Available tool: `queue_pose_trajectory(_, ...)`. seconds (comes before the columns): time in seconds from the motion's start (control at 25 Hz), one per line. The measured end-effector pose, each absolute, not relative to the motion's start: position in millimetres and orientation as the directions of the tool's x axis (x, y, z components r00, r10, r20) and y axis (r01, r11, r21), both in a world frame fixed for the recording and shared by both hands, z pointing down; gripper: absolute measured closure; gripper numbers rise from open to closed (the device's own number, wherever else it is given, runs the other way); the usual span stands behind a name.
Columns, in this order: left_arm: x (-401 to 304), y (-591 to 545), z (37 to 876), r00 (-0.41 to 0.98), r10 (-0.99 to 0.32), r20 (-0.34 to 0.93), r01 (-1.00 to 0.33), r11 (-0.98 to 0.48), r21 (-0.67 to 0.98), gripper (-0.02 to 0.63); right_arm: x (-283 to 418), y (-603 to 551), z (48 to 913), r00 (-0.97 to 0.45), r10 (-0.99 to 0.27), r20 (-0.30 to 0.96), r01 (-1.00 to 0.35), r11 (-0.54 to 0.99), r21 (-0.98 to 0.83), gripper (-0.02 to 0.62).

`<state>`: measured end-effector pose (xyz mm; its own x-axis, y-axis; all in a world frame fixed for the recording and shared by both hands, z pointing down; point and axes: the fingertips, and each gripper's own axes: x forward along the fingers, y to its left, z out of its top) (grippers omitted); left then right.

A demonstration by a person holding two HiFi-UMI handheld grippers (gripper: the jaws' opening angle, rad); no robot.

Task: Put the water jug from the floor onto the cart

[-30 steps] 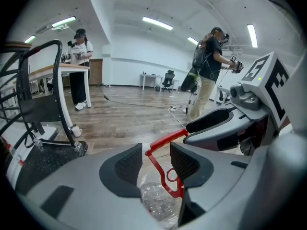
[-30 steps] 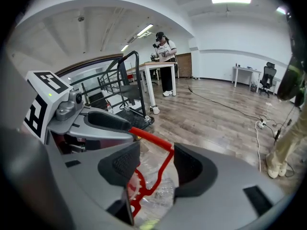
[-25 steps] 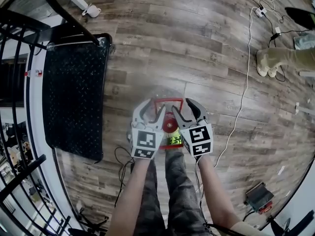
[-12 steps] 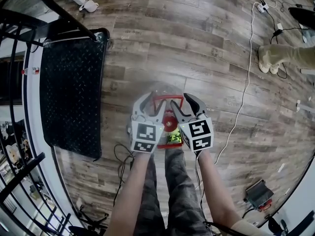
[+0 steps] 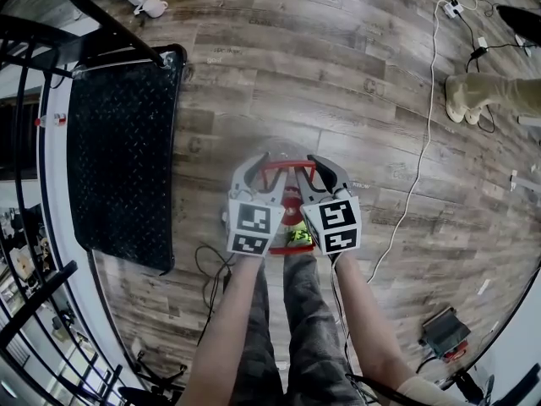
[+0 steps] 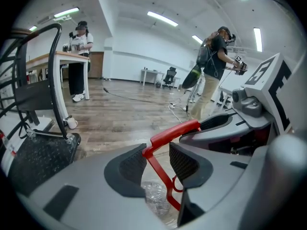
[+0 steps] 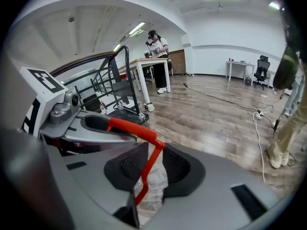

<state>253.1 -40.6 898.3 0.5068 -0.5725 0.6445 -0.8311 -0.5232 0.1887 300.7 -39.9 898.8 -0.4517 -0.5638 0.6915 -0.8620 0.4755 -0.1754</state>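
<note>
A clear water jug [image 5: 297,237] with a red handle [image 5: 287,165] stands on the wood floor between my feet. My left gripper [image 5: 270,169] is open around the handle's left corner; in the left gripper view the red strut [image 6: 154,163] lies against one pad with a gap to the other. My right gripper [image 5: 306,169] has just been closing and is shut on the right strut [image 7: 149,164]. Crinkled clear plastic of the jug [image 7: 154,182] shows below the jaws. The black flat cart [image 5: 127,150] lies to the left.
The cart's black rail [image 5: 93,15] rises at the upper left. A white cable [image 5: 423,117] runs across the floor at the right, near a person's shoes [image 5: 465,100]. A small device [image 5: 444,337] lies at the lower right. People stand farther off [image 6: 218,71].
Both grippers have sunk a little onto the red handle. The right gripper's jaws have closed in on the right strut. The jug has not moved.
</note>
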Motion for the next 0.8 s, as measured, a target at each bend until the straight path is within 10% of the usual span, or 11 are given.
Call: queue_pose_trajectory(0.8, 235.5, -17.4, 859.8, 0.477, -0.666, 0.573, -0.859, -0.490, 0.145, 0.560, 286.8, -19.6, 861.2, -0.507, -0.628, 0.590, -0.860, 0.415, -0.297, 0.575)
